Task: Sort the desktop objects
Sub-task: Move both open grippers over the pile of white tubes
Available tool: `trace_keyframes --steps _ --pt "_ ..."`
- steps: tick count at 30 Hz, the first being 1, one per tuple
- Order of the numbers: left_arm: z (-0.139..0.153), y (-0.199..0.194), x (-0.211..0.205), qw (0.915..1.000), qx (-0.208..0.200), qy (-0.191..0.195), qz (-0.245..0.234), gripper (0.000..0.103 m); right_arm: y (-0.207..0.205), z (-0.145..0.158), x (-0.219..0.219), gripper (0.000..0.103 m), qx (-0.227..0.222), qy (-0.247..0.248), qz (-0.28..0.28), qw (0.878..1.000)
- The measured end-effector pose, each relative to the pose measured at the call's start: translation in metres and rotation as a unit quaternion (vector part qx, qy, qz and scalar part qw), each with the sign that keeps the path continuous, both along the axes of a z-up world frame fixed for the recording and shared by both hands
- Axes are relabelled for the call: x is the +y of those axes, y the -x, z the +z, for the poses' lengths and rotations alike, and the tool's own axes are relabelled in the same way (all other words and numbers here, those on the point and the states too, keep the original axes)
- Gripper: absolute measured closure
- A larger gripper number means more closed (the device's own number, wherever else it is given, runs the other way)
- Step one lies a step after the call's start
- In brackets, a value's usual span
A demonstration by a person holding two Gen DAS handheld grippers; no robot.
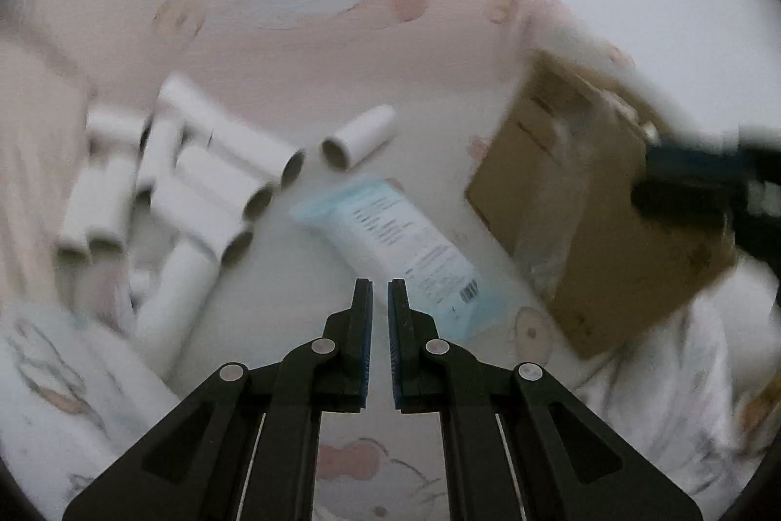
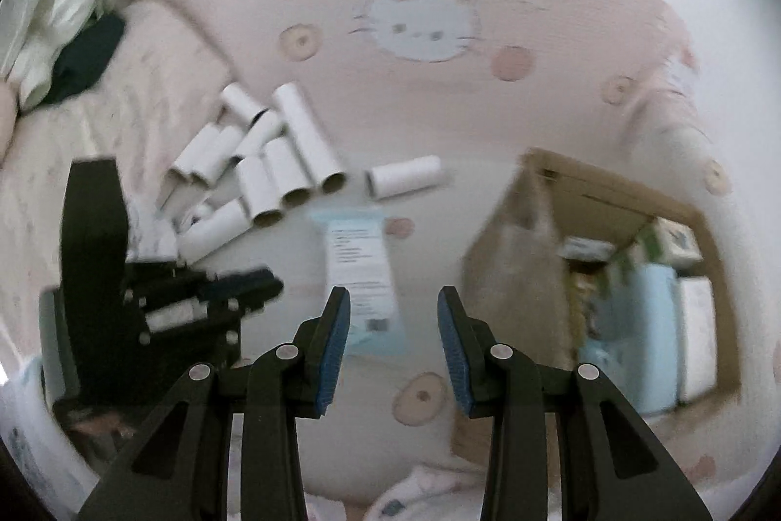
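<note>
The left gripper [image 1: 380, 291] has its jaws pressed almost together, with nothing between them. The right gripper [image 2: 393, 301] has its jaws spread apart and holds nothing. A pile of white paper tubes [image 2: 254, 169] lies in the upper left of the right view. 1 tube [image 2: 404, 177] lies alone beside the pile. A flat blue and white packet [image 2: 363, 272] lies in the middle. A brown cardboard box [image 2: 507, 257] sits at the right with things inside.

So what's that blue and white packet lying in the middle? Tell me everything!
The packet is a flat, soft-looking pouch, white in the middle with pale blue ends. It has small printed text and a barcode near one end. It lies flat on the pink cartoon-cat sheet, between the white tubes and the cardboard box. Nothing is holding it.
</note>
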State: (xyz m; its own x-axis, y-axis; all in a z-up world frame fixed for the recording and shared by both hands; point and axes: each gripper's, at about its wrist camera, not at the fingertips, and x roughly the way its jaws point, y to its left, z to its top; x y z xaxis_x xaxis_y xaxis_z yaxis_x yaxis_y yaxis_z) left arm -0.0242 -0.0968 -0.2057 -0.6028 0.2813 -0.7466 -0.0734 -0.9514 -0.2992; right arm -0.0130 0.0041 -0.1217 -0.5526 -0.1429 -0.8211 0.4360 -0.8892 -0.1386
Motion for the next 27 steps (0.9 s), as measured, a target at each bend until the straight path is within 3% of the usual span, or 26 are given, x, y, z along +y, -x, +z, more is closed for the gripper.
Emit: trace_keyframes --steps 1,2,5,10,12,13,14,17,18,21,27 --pt "-0.001 0.002 -0.017 0.9989 0.001 -0.043 0.017 0.096 0.002 -0.005 -0.007 0.069 -0.003 0.001 0.011 1.000" --pt "0.000 0.004 -0.029 0.9974 0.005 -0.061 0.037 0.096 0.004 -0.011 -0.015 0.069 -0.008 -0.001 0.020 1.000" --pt "0.000 0.008 -0.057 0.9922 0.008 -0.097 0.078 0.096 0.013 -0.026 -0.034 0.069 -0.023 -0.011 0.038 0.999" --pt "-0.007 0.022 -0.103 0.9756 -0.002 -0.159 0.151 0.095 0.030 -0.046 -0.060 0.069 -0.040 -0.021 0.068 0.997" --pt "-0.018 0.032 -0.121 0.9672 -0.012 -0.173 0.186 0.077 0.038 -0.053 -0.067 0.069 -0.053 -0.018 0.072 0.996" --pt "-0.023 0.036 -0.129 0.9631 -0.017 -0.180 0.199 0.057 0.043 -0.057 -0.072 0.069 -0.061 -0.015 0.075 0.995" --pt "-0.028 0.040 -0.138 0.9578 -0.021 -0.196 0.210 0.052 0.047 -0.060 -0.076 0.069 -0.068 -0.010 0.079 0.994" --pt "-0.040 0.052 -0.165 0.9405 -0.017 -0.256 0.223 0.052 0.061 -0.070 -0.086 0.068 -0.092 0.008 0.089 0.992" --pt "-0.043 0.055 -0.170 0.9382 -0.017 -0.260 0.227 0.052 0.064 -0.072 -0.089 0.067 -0.095 0.010 0.091 0.991" --pt "-0.052 0.067 -0.190 0.9302 -0.019 -0.283 0.233 0.052 0.077 -0.081 -0.099 0.047 -0.098 0.016 0.093 0.991" --pt "-0.073 0.098 -0.210 0.9196 -0.083 -0.313 0.222 0.052 0.098 -0.094 -0.116 0.044 -0.102 0.020 0.100 0.990"
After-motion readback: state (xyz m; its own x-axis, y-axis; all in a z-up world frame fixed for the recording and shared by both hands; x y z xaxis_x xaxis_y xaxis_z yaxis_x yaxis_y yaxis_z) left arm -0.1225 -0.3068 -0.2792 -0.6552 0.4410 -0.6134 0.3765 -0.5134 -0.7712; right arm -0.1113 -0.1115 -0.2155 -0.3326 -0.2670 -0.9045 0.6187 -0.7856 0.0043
